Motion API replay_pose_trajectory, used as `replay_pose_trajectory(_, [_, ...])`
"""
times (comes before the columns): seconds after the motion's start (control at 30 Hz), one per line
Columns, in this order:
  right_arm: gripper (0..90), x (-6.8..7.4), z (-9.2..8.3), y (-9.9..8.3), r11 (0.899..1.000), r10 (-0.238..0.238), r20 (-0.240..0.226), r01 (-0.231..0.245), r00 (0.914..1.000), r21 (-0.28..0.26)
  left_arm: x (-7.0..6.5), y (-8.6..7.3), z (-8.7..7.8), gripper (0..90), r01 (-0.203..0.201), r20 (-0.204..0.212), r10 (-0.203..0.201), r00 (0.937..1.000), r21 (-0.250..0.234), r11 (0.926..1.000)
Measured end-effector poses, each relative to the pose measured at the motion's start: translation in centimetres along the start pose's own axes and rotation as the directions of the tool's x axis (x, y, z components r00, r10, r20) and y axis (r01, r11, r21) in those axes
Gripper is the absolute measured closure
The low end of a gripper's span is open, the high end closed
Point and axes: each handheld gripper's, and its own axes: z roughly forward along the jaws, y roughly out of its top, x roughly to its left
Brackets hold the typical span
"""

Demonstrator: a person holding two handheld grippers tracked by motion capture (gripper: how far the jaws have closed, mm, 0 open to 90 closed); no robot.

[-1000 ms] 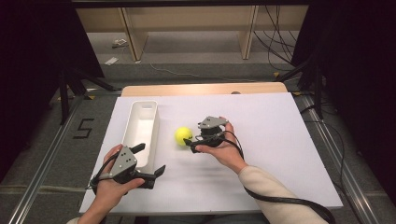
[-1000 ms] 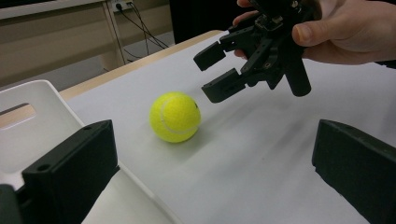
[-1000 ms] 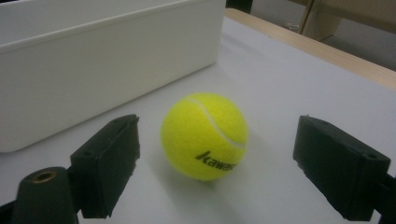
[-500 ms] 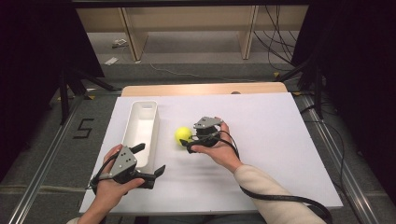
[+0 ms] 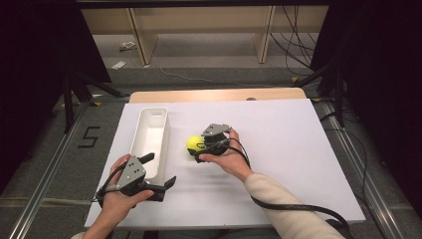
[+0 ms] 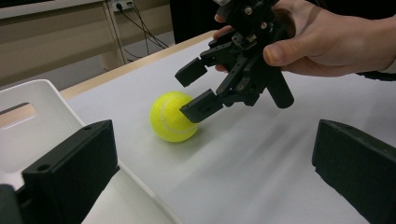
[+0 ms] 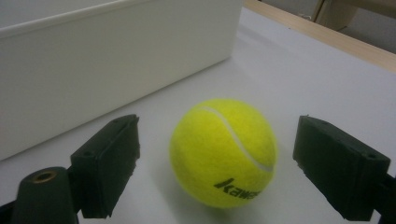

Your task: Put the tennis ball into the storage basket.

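A yellow tennis ball [image 5: 193, 144] [image 6: 173, 116] [image 7: 223, 148] lies on the white table, just right of a long white tray [image 5: 149, 134]. My right gripper [image 5: 199, 148] [image 7: 224, 165] is open, with one jaw on each side of the ball and a gap to the ball on both sides. The left gripper view shows the right gripper [image 6: 195, 91] from the side, its lower jaw at the ball's edge. My left gripper [image 5: 160, 169] [image 6: 210, 172] is open and holds nothing, near the tray's front end.
The tray [image 6: 32, 116] [image 7: 116, 56] holds nothing that I can see. The white board [image 5: 298, 149] covers the table, with a wooden strip [image 5: 219, 94] along the far edge. Cables trail from both grippers toward the person.
The right gripper has slid left toward the ball, so its jaws now flank it. The left gripper and the ball have stayed put.
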Motion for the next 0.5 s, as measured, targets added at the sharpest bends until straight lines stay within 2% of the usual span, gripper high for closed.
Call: replay_pose_trajectory(0.5, [15.2, -0.2, 1.7, -0.2, 0.999, -0.006, 0.006, 0.006, 1.0000, 0.032, -0.1, 0.0, 0.0, 0.0, 0.000, 0.004, 0.000, 1.0000, 0.000, 1.0000])
